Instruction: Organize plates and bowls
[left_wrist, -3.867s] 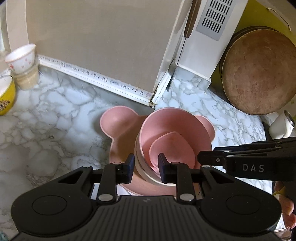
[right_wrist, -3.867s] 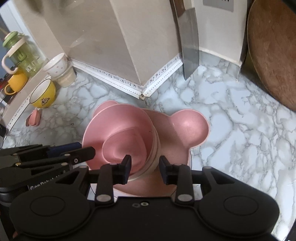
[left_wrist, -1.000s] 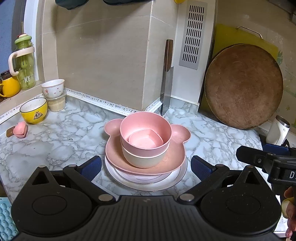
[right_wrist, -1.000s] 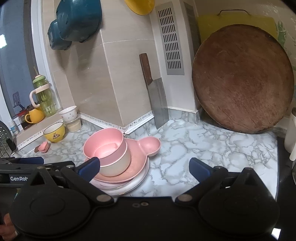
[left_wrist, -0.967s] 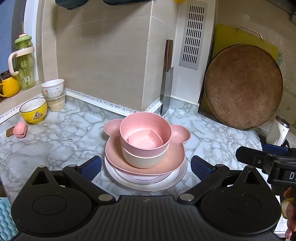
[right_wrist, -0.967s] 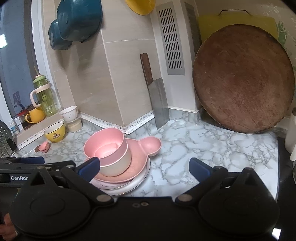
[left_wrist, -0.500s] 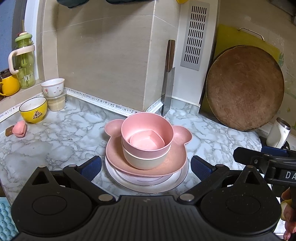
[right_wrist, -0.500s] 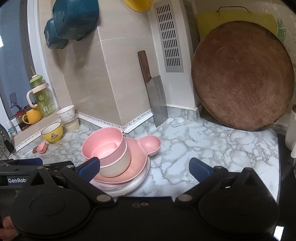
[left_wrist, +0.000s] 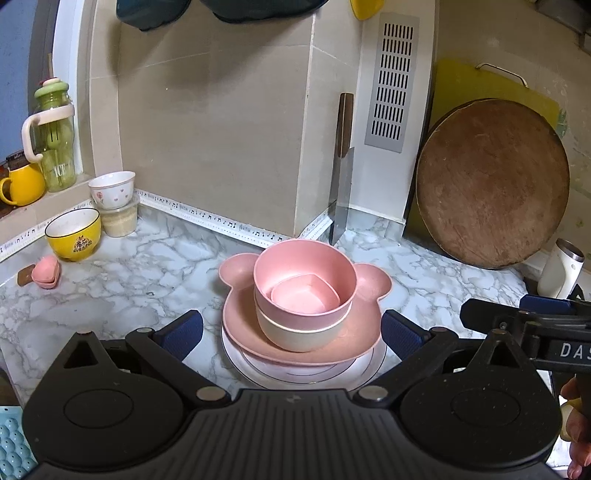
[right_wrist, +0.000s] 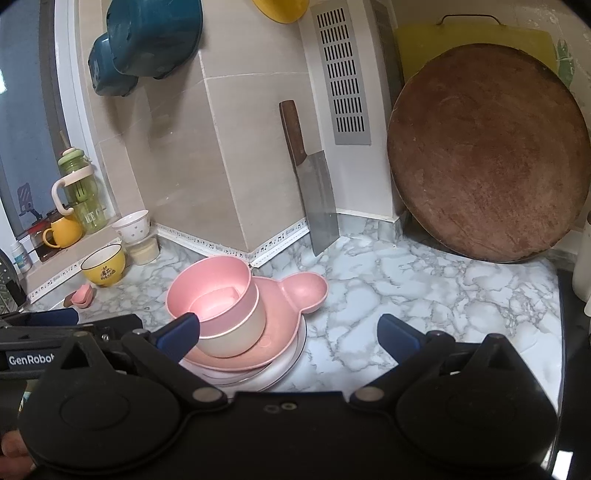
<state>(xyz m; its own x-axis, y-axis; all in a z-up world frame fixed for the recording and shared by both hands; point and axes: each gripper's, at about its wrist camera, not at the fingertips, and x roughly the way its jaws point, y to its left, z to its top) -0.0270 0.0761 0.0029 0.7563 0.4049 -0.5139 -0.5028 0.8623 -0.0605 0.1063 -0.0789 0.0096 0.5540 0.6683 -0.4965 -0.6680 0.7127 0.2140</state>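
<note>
Clutter lined the back of the marble-veined counter (left_wrist: 110, 295): a yellow bowl (left_wrist: 74, 234) with a white rim, a small white bowl (left_wrist: 112, 189) stacked on a beige cup, a little pink dish (left_wrist: 46, 271), and on the ledge a green bottle (left_wrist: 55, 140) and a yellow mug (left_wrist: 22, 184). A cleaver (right_wrist: 314, 199) with a wooden handle leaned upright against the tiled corner, and a round, rough wooden board (right_wrist: 487, 155) leaned against the wall to the right, a yellow board behind it.

The stack stood in the middle of the counter, apart from all this: a glossy white plate (left_wrist: 369, 373) at the bottom, a matte pink bear-eared plate (left_wrist: 362, 325) on it, then a beige bowl (left_wrist: 295, 336), a round pink bowl (left_wrist: 288, 269) nested in that, and a small rounded-square pink dish (left_wrist: 306, 295) inside.

The left gripper (left_wrist: 291, 332) hung near the stack, its blue-padded fingers spread wide and holding nothing. The right gripper (right_wrist: 290, 330) was likewise wide apart and empty, its left pad in front of the bowls.
</note>
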